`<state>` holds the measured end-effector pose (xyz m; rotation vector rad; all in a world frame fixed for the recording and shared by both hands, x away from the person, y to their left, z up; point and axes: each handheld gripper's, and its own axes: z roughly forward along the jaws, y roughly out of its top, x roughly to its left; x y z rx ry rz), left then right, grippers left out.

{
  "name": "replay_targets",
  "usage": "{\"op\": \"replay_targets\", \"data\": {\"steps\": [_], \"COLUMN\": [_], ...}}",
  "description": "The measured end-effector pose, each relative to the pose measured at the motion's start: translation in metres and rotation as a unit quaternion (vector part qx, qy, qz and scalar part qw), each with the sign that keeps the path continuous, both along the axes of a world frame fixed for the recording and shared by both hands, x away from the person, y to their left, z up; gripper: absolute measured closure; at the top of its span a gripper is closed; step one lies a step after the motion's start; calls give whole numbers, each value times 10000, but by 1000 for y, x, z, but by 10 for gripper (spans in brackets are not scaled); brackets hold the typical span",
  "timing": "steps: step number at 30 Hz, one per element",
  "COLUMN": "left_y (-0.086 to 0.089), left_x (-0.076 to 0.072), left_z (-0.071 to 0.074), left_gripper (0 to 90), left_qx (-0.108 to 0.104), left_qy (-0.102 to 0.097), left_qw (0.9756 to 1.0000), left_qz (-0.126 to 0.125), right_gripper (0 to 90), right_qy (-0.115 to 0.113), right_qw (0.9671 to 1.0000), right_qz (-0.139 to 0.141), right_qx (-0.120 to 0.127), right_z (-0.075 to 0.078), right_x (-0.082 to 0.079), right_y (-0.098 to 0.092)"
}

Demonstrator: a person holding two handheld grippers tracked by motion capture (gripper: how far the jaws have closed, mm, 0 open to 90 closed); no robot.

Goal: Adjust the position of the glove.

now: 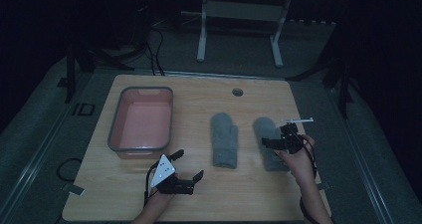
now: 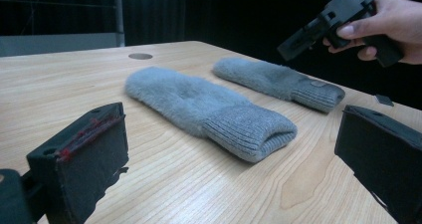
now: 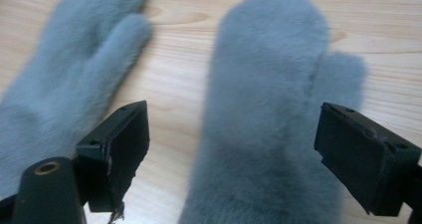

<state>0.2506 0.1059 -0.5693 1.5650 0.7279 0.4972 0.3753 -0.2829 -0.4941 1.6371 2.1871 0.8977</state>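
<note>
While my right gripper [image 1: 278,137] hung just above the right-hand grey mitten [image 1: 268,134], its jaws stood wide apart, one to either side of the fleece, and pressed on nothing. From the right gripper view I looked straight down on that mitten [image 3: 268,109]: it lay flat on the wooden table [image 3: 179,69], fingertip end away from me, thumb jutting toward the right edge of that view. The left-hand grey mitten [image 3: 74,74] lay beside it with a strip of bare wood between them, its thumb pointing toward its partner.

My left gripper [image 1: 186,165] rested low near the front edge of the table [image 1: 249,189], well apart from both mittens, and its jaws were also spread wide with only bare wood between them. Through the left gripper view the nearer mitten [image 2: 209,109] showed its ribbed cuff turned my way, and the farther mitten [image 2: 278,82] lay behind it, a small tag on its cuff. Above that one I saw my right hand [image 2: 393,27] gripping the other tool [image 2: 298,42] clear of the fleece.

Left of the pair, a pink tub with a grey rim [image 1: 115,129] sat on the table, just beyond the left gripper. A small round hole [image 1: 237,92] marked the table's far edge.
</note>
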Motion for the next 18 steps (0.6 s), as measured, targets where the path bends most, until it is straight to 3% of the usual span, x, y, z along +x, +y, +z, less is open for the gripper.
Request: {"op": "replay_targets", "data": {"steps": [3, 4, 6, 8, 18], "left_y": [0, 0, 0, 0, 0], "left_x": [0, 0, 0, 0, 0], "left_z": [0, 0, 0, 0, 0], "left_gripper": [6, 6, 6, 6, 6], "left_qx": [22, 25, 25, 18, 13], "left_qy": [-3, -6, -6, -3, -8], "left_qw": [10000, 10000, 10000, 10000, 10000], "left_qz": [-4, -6, -7, -10, -15], "right_gripper": [217, 324, 430, 470, 463], "right_qy": [-105, -131, -238, -234, 78], "right_qw": [9998, 9994, 9990, 9989, 9971], "right_qz": [81, 173, 213, 227, 115], "right_qx": [-161, -257, -327, -348, -750], "right_z": [3, 5, 4, 1, -30], "right_x": [0, 2, 5, 10, 20], "right_y": [0, -1, -2, -3, -5]}}
